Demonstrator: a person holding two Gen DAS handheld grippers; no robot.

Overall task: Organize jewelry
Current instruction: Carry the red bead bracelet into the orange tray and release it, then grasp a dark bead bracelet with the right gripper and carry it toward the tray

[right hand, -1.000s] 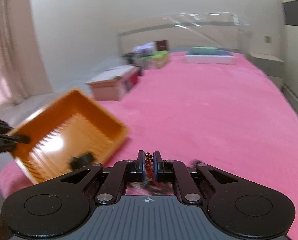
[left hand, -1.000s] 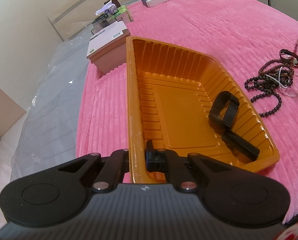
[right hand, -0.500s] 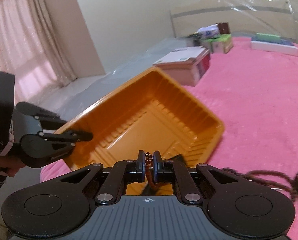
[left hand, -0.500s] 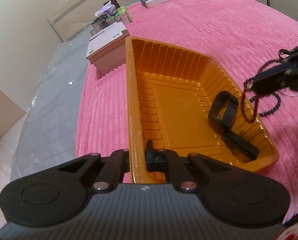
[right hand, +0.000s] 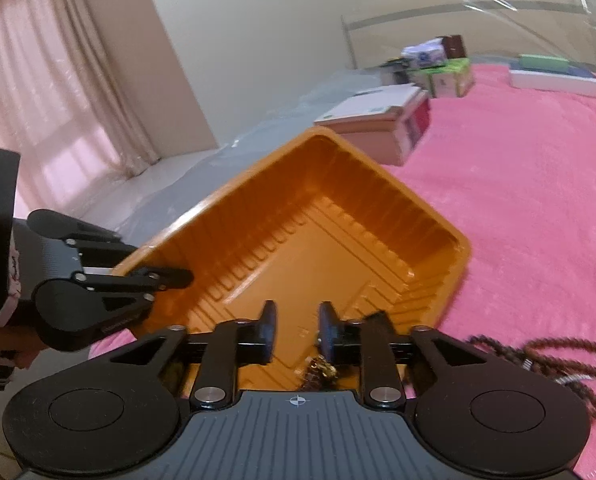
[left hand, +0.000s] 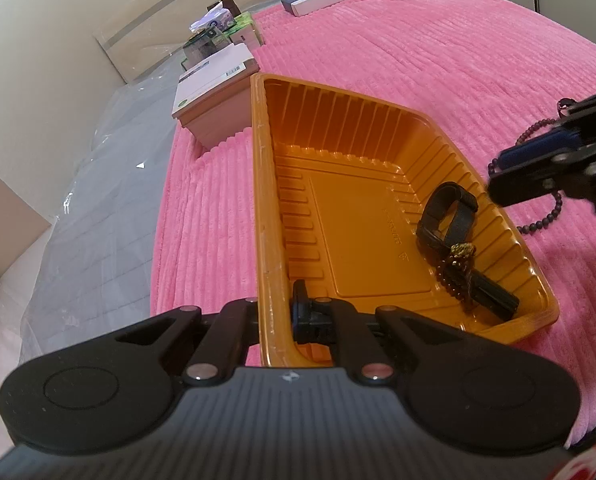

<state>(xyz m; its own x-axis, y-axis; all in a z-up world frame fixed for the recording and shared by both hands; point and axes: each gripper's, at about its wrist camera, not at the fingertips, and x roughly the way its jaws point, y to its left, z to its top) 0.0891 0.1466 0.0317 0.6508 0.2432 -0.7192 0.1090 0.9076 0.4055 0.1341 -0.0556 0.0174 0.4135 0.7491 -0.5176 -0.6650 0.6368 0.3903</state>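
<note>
Bedroom, pink ribbed bed cover (left hand: 418,60). Left gripper (left hand: 275,312) jaws clamped on orange tray (left hand: 257,200) near rim, steadying it. Right gripper (right hand: 296,322) jaws opening over tray, nothing between; beaded bracelet (left hand: 458,268) lies inside on black strap (left hand: 454,216). More beads (right hand: 538,356) right of tray.

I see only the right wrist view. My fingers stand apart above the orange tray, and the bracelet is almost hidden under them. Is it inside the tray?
Observer: Yes. The beaded bracelet lies in the orange tray, on a black strap, clear of the right gripper, whose fingers are opening.
Operator: How is the tray held?
Observer: The left gripper is shut on its near wall, one finger inside, one outside.
</note>
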